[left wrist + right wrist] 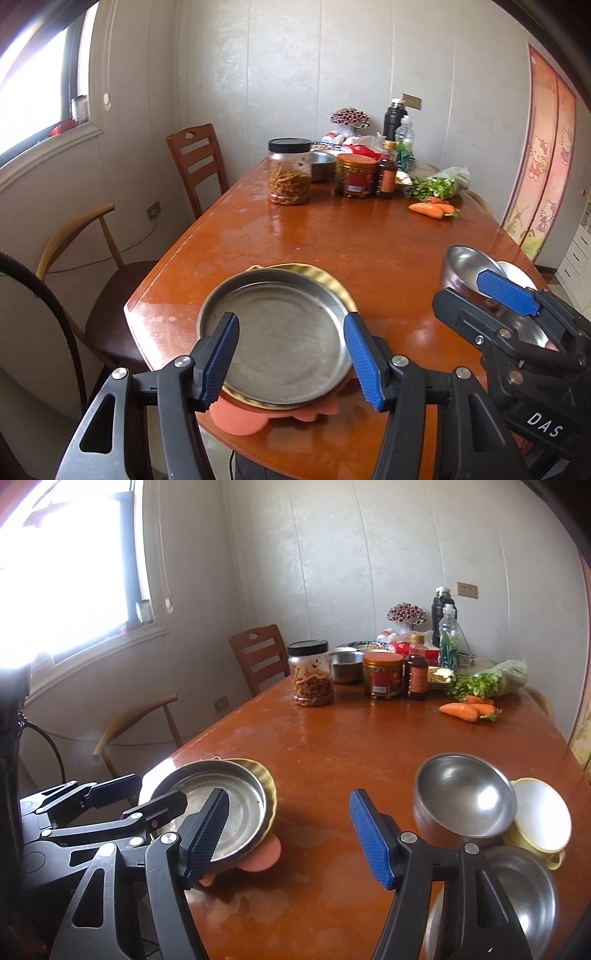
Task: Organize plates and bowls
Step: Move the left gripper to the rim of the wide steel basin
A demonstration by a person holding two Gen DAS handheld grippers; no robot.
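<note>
A steel plate [277, 332] lies on a gold plate [332, 280], stacked on a pink plate [236, 417] at the table's near left corner. My left gripper [291, 358] is open and empty just above the stack. In the right wrist view the stack [229, 805] sits at the left. A steel bowl [465, 797], a cream cup [539, 819] and a second steel bowl [524, 890] stand at the right. My right gripper [291, 838] is open and empty over bare table between stack and bowls. It also shows in the left wrist view [517, 295].
The brown wooden table [332, 746] carries jars [310, 672], a sauce bottle [417, 668], steel pot [345, 664], bottles, greens [487, 681] and carrots [467, 709] at its far end. Two chairs [258, 657] stand along the left side under a window.
</note>
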